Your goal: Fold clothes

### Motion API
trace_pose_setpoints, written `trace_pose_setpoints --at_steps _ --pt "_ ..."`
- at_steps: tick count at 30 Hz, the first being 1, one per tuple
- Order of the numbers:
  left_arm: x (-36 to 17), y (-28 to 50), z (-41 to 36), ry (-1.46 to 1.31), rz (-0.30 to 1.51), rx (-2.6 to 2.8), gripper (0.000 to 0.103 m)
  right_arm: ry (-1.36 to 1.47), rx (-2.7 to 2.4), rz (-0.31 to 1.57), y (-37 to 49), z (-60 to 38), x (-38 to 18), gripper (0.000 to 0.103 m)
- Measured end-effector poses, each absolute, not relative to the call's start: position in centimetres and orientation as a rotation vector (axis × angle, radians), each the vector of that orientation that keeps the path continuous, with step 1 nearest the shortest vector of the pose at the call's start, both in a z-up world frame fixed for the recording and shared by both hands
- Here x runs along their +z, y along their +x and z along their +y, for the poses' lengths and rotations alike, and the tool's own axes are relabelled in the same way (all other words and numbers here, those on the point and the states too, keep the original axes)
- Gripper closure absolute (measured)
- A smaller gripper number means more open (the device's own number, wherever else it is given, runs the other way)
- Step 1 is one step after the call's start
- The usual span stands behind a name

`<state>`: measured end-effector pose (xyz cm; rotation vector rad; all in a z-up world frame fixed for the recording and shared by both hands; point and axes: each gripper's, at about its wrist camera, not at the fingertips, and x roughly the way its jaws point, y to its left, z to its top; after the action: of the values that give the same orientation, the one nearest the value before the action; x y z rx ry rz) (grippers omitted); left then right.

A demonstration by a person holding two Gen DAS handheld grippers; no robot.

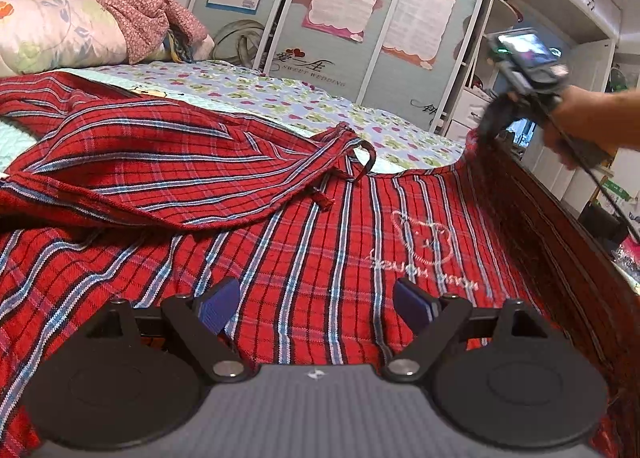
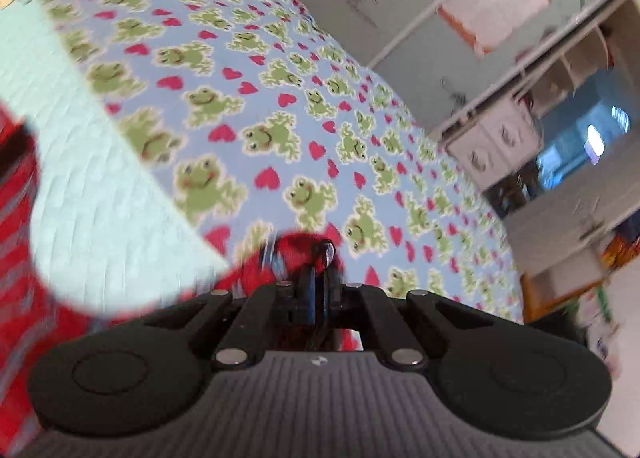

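A red plaid garment with blue and white stripes lies spread on the bed, an embroidered bear on its right part and a folded flap lying across its left. My left gripper hovers just above the cloth, open, nothing between its blue pads. At the far right a person's hand holds my right gripper, lifting the garment's corner at the bed's edge. In the right wrist view the right gripper is shut on a bunched red plaid corner, above the frog-print sheet.
The bed carries a frog-and-heart print sheet and a pale quilt. A floral pillow and a pink bundle of cloth lie at the headboard. Sliding wardrobe doors and shelves stand beyond; a dark wooden bed rail runs along the right.
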<state>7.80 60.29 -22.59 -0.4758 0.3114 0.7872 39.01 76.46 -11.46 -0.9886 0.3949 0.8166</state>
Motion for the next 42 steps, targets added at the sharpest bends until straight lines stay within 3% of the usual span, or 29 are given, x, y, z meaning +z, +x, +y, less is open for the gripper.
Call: trace_pose_setpoints --at_steps 9,11,13,19,22,25,27,29,30,31,32,34,39,41,42 --pt "-22.6 7.7 60.3 -0.481 0.299 0.791 0.016 -0.784 0.942 0.546 40.7 79.8 -13.4 0.098" --pt "-22.6 7.7 60.3 -0.481 0.298 0.793 0.016 -0.77 0.995 0.547 40.2 79.3 -13.0 0.088" --pt "-22.6 7.7 60.5 -0.481 0.299 0.792 0.016 -0.756 1.072 0.551 39.2 77.9 -12.1 0.069" --pt "-22.6 7.7 60.5 -0.486 0.299 0.79 0.016 -0.698 1.125 0.463 34.4 70.5 -8.7 0.052" --pt "-22.6 7.7 60.5 -0.487 0.3 0.79 0.016 -0.803 1.143 0.546 30.7 67.2 -10.6 0.048" --pt "-22.6 7.7 60.6 -0.489 0.301 0.79 0.016 -0.926 1.161 0.656 26.9 64.0 -13.1 0.032" --pt "-22.5 7.7 60.6 -0.491 0.302 0.788 0.016 -0.992 1.104 0.686 25.8 63.3 -15.5 0.032" --pt "-22.5 7.7 60.6 -0.494 0.302 0.787 0.016 -1.008 1.044 0.716 26.3 63.4 -17.7 0.038" --pt "-22.5 7.7 60.6 -0.495 0.302 0.787 0.016 -0.966 1.038 0.737 27.0 63.3 -17.8 0.047" --pt "-22.5 7.7 60.6 -0.495 0.303 0.787 0.016 -0.92 1.024 0.761 27.8 63.2 -17.7 0.088" --pt "-22.5 7.7 60.6 -0.495 0.303 0.787 0.016 -0.858 1.003 0.797 28.9 63.1 -17.1 0.1" --pt "-22.5 7.7 60.6 -0.495 0.304 0.787 0.016 -0.638 1.01 0.913 31.8 62.1 -15.1 0.101" --pt "-22.5 7.7 60.6 -0.496 0.303 0.786 0.016 0.234 1.186 1.117 38.0 56.5 -11.7 0.1" --pt "-22.5 7.7 60.7 -0.496 0.303 0.786 0.016 0.149 1.194 1.188 38.4 56.6 -12.9 0.086" --pt "-22.5 7.7 60.7 -0.496 0.303 0.787 0.016 -0.027 1.142 1.134 37.5 56.9 -13.1 0.069"
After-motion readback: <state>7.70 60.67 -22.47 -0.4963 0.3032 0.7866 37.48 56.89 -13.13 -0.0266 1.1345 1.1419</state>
